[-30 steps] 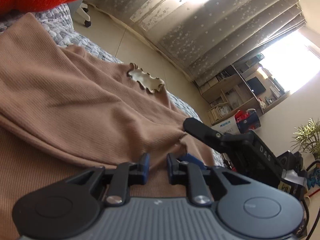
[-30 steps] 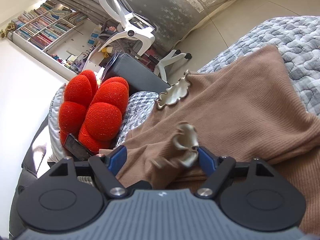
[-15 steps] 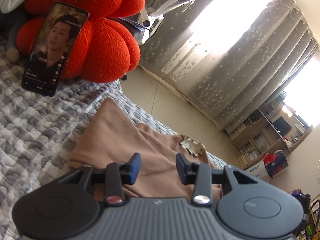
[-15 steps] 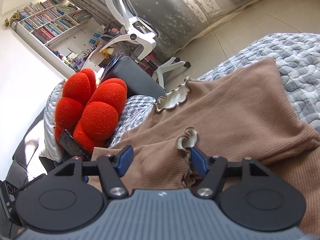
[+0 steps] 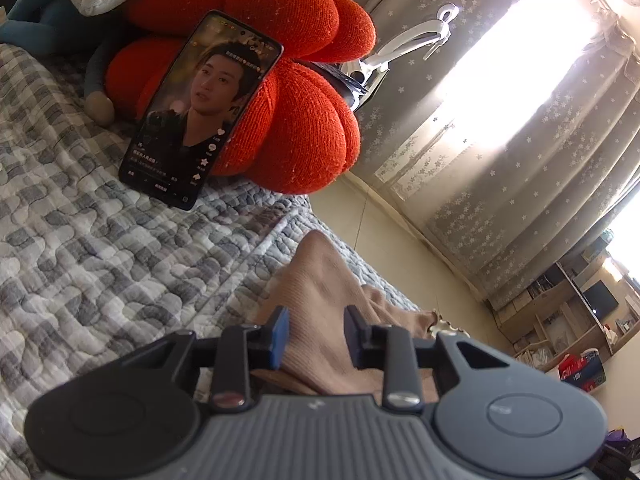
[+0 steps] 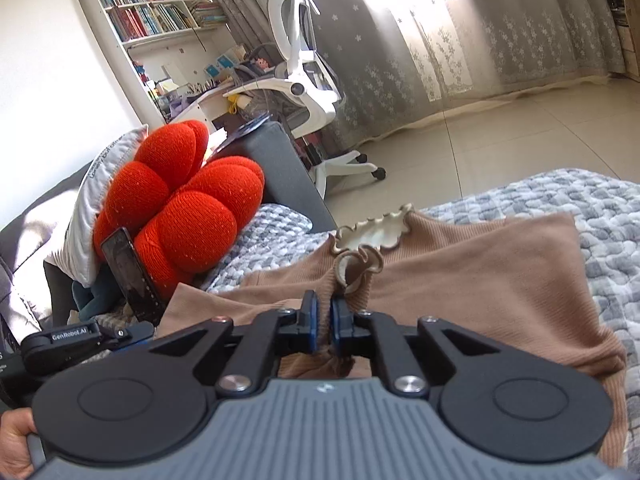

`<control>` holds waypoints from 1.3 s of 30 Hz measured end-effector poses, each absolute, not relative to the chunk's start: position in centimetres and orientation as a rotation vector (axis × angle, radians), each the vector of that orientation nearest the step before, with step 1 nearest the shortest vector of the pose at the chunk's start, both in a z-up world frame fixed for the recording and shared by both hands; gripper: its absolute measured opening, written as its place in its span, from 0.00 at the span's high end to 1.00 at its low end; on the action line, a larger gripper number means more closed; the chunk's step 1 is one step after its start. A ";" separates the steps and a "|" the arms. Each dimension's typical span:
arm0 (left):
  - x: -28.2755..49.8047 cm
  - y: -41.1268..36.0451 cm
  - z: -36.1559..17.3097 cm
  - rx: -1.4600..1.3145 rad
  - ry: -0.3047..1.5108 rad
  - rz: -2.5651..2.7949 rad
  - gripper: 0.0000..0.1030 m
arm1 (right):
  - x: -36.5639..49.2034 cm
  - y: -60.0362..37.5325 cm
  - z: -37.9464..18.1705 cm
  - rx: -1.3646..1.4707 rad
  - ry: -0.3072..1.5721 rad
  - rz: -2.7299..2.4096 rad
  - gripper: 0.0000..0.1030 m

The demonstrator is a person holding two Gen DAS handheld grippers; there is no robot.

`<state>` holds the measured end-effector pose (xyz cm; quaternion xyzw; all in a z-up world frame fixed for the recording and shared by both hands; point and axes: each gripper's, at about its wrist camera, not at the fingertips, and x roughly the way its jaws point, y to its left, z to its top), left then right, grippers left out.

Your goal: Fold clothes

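Note:
A tan ribbed top (image 6: 480, 272) with cream ruffled cuffs lies on the grey quilted bed (image 6: 608, 204). My right gripper (image 6: 322, 322) is shut on a tan sleeve just below its ruffled cuff (image 6: 358, 266); a second ruffled cuff (image 6: 376, 232) lies just beyond. In the left wrist view the top (image 5: 320, 292) lies ahead, and my left gripper (image 5: 316, 334) is open above its near edge, with cloth showing between the fingers but not clamped. The left gripper's body (image 6: 64, 342) shows at the lower left of the right wrist view.
A red knitted cushion (image 5: 288, 92) stands at the head of the bed with a phone (image 5: 200, 108) leaning on it, screen lit. A white pillow (image 6: 86, 216) sits behind it. Beyond the bed are a white office chair (image 6: 304, 72), tiled floor, curtains and shelves.
My right gripper closed on the sleeve below the cuff. My left gripper opened, let go of the cloth, and swung up and back toward the cushion and phone.

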<state>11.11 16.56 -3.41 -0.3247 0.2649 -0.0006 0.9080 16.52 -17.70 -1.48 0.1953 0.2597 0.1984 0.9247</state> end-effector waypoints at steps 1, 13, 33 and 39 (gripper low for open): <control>11.2 16.5 -3.4 -0.673 0.545 -0.006 0.73 | 16.4 -18.0 -1.1 0.403 0.513 0.402 0.90; 11.7 15.6 -3.7 -0.688 0.552 -0.058 0.73 | 16.4 -23.3 0.4 0.482 0.422 0.293 0.91; 12.9 14.6 -5.6 -0.659 0.643 -0.092 0.62 | 17.4 -26.1 -1.9 0.466 0.467 0.132 0.91; 12.5 16.2 -4.4 -0.713 0.604 -0.096 0.63 | 17.0 -26.2 -0.9 0.455 0.417 0.152 0.91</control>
